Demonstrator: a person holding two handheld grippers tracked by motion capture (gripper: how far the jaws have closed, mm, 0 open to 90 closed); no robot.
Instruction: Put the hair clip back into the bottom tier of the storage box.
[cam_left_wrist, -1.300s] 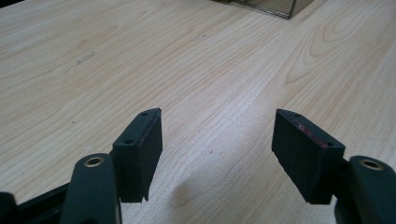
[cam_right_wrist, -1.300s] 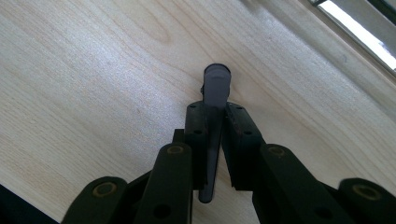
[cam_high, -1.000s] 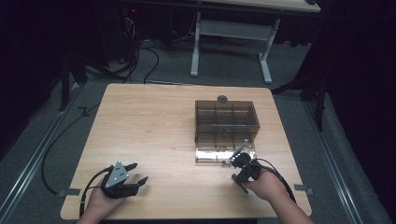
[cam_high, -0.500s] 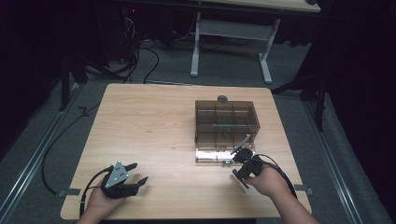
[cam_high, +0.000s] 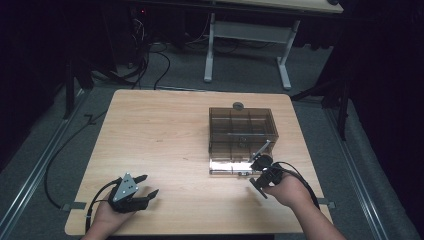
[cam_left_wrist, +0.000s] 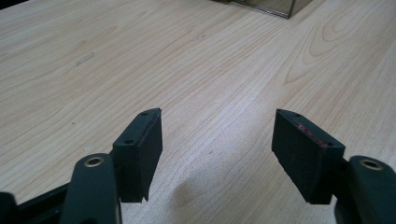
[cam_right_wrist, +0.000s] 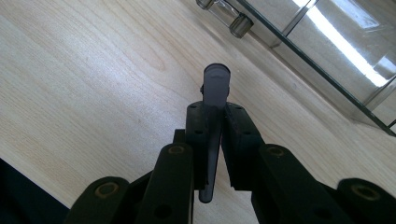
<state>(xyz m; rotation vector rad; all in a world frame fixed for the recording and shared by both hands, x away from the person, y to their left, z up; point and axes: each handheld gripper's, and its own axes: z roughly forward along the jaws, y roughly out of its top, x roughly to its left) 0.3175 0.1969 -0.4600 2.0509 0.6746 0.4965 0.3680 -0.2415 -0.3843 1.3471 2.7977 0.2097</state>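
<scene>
So the right gripper has its jaws clamped on a slim grey plastic tube, held just beside the near corner of the smoky clear compartment box on the wooden table. Left gripper sits spread wide with nothing in it, near the table's front edge, well apart from the box.

Both grippers black w/ brass-ringed screw holes, black cables; left has grey triangular plate.

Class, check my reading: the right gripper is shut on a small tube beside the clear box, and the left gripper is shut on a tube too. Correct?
Not quite. The left gripper is open and holds nothing, as the left gripper view shows. The right gripper is indeed shut on the tube beside the clear box.
</scene>
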